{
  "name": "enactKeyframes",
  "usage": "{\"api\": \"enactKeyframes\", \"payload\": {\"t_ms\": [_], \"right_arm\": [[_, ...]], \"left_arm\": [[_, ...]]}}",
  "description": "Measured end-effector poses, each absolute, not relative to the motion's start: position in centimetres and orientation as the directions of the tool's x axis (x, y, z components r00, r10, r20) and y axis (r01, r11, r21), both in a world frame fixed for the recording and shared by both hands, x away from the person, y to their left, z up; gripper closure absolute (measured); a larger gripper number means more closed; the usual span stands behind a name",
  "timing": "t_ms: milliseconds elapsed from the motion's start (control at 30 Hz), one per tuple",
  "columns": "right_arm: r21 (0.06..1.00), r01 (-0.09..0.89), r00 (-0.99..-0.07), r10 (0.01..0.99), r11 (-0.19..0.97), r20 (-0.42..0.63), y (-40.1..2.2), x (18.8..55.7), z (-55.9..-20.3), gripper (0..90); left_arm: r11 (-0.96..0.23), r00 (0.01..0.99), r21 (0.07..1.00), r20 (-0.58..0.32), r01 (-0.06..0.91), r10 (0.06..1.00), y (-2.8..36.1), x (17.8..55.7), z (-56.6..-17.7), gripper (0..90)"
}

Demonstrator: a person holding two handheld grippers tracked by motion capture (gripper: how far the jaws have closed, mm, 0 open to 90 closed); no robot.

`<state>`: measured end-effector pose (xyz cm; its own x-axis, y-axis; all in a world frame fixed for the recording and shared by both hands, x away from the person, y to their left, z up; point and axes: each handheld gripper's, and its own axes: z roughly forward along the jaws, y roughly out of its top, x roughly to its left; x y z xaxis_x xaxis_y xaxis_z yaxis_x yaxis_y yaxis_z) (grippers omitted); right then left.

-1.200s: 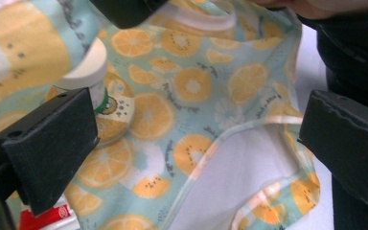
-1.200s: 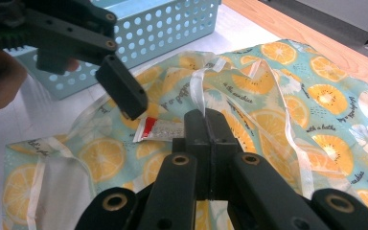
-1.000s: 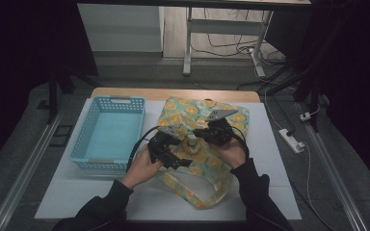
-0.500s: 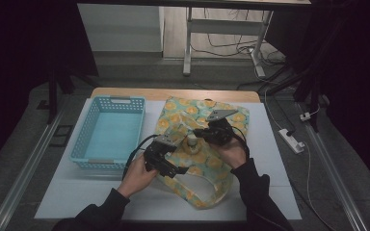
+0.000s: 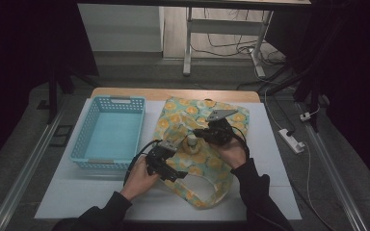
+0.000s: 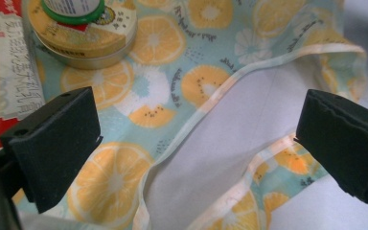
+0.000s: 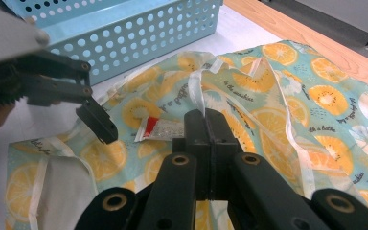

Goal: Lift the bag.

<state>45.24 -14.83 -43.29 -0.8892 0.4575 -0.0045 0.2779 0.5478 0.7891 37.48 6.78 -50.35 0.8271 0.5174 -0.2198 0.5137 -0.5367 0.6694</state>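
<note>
- Clearly the work centres on the pale-green cloth bag printed with orange slices [image 5: 197, 144], which lies flat on the white tabletop [image 5: 67, 202], just right of the light-blue perforated plastic basket [image 5: 108, 132].
- On the bag rest a round tin with a yellow label [image 6: 84, 36] and a flat red-and-white packet [image 6: 12, 72].
- At the far side, the right gripper [image 7: 205, 125] is clenched on one of the bag's thin fabric straps [image 7: 197, 93], lifting it off the cloth.
- Nearer the person, the left gripper [image 6: 191, 139] hangs released, its jaws wide apart above the bag's trimmed mouth edge [image 6: 230, 84], not touching it.
- That edge runs diagonally between the jaws, so the left hand is the nearer one; I judge it needs to drop straight down and pinch the hem.
</note>
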Motion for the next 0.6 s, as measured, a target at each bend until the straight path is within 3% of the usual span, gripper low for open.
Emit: {"api": "enactKeyframes", "payload": {"t_ms": [333,600], "right_arm": [[0.787,0.278,-0.89,0.455,0.552,-0.005,-14.7,45.3,-43.5,89.8],[0.783,0.283,-0.889,0.458,0.553,-0.002,-14.7,45.4,-43.6,89.7]], "left_arm": [[-0.57,0.84,0.646,-0.223,0.508,0.495,5.6,38.2,-52.1,1.4],[-0.628,0.846,0.605,-0.159,0.491,0.508,4.3,38.6,-53.4,1.7]]}}
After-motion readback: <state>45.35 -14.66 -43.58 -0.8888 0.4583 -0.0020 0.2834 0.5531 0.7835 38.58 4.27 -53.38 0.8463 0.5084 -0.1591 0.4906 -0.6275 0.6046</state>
